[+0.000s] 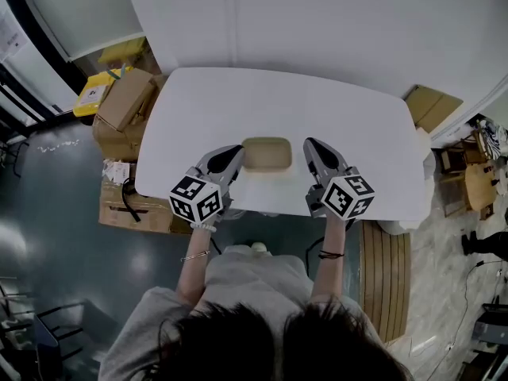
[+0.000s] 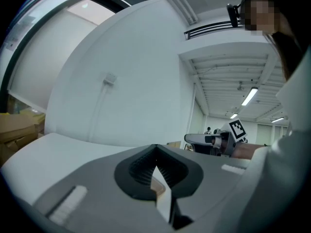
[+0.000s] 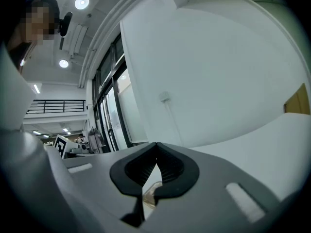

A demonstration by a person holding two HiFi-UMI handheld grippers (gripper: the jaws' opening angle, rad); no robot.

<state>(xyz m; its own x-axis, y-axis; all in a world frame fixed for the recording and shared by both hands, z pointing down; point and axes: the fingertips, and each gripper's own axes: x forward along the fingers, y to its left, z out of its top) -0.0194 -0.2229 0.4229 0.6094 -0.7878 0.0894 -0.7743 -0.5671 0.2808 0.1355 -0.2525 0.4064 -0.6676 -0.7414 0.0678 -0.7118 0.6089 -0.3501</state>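
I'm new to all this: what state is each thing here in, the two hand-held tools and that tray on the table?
Left gripper: jaws shut, nothing between them, at the tray's left side.
Right gripper: jaws shut, nothing between them, at the tray's right side.
Tray: right way up, empty, flat on the table.

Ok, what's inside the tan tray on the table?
Nothing shows inside the tan tray in the head view, only its bare bottom. The gripper views are too low to see over its rim.

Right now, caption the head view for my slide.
Left tongs and right tongs flank a tan tray on a white table.
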